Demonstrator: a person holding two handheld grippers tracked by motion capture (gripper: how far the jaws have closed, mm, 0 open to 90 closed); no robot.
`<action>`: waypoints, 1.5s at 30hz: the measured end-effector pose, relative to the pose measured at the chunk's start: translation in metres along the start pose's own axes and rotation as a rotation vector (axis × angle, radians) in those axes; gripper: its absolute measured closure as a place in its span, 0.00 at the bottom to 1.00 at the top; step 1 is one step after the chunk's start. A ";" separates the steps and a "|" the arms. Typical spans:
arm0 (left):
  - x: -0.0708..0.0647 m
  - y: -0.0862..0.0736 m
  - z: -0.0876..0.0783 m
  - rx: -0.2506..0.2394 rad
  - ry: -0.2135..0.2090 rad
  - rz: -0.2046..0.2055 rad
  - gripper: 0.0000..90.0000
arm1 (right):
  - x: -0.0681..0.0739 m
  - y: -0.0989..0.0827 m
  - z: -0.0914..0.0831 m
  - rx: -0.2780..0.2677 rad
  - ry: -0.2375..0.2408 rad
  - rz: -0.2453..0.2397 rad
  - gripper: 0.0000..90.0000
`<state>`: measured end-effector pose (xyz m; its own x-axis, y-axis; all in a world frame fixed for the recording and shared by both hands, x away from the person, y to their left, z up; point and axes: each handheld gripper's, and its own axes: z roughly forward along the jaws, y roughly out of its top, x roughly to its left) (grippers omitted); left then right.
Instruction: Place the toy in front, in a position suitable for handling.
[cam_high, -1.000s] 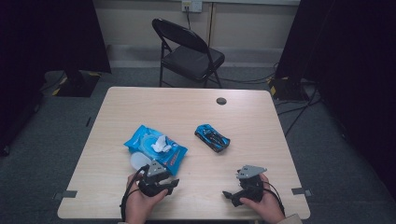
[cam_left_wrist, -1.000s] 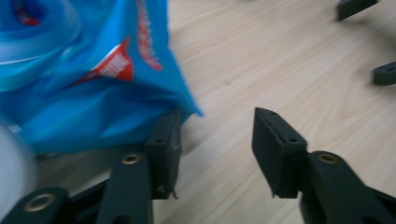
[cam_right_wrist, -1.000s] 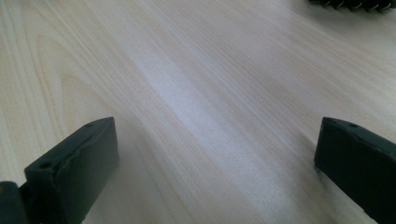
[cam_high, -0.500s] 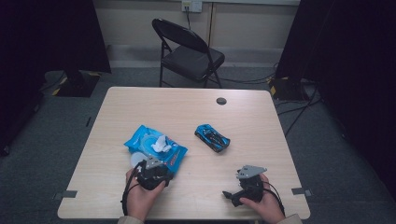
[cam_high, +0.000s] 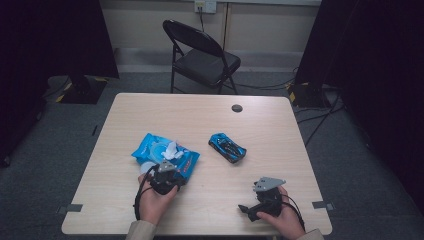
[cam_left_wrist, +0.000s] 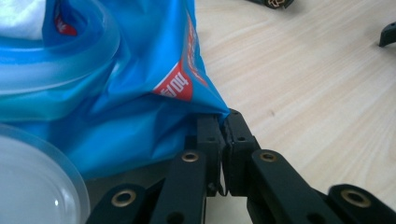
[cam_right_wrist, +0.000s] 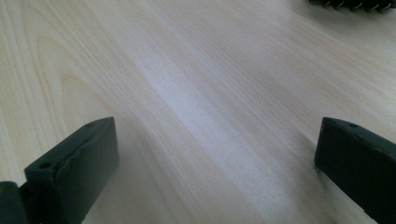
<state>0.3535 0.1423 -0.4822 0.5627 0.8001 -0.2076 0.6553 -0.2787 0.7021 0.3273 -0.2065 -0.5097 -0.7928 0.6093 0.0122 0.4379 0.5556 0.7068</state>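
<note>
A blue pack of wet wipes (cam_high: 165, 152) lies on the left half of the table (cam_high: 280, 125), with a white wipe sticking out of its top. My left gripper (cam_high: 171, 173) sits at the pack's near right corner. In the left gripper view its jaws (cam_left_wrist: 223, 122) have just been closing and now pinch the pack's (cam_left_wrist: 116, 93) foil edge between the pads. A blue toy car (cam_high: 227, 148) rests near the table's middle. My right gripper (cam_high: 246, 210) lies at the front right, its jaws (cam_right_wrist: 215, 149) wide apart over bare wood with nothing between them.
A clear round lid (cam_left_wrist: 37, 182) lies against the pack's near side. A small black disc (cam_high: 237, 108) sits near the table's far edge. A black folding chair (cam_high: 200, 55) stands beyond the table. Dark curtains hang at both sides.
My left gripper has swung around from pointing right, moved up to the pack's near corner, and closed its jaws on the foil. The right gripper has kept still.
</note>
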 end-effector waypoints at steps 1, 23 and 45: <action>0.002 0.002 0.001 0.004 -0.001 0.002 0.97 | 0.000 0.000 0.000 0.000 -0.001 0.001 0.00; 0.054 0.037 0.026 -0.007 0.010 -0.017 0.98 | 0.000 0.001 0.001 0.000 0.002 -0.002 0.00; 0.024 0.001 0.005 -0.036 -0.001 0.122 0.47 | -0.001 0.001 0.001 0.001 -0.002 -0.002 0.00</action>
<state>0.3701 0.1582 -0.4899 0.6381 0.7606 -0.1197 0.5631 -0.3550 0.7463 0.3294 -0.2055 -0.5097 -0.7929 0.6093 0.0091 0.4365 0.5575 0.7062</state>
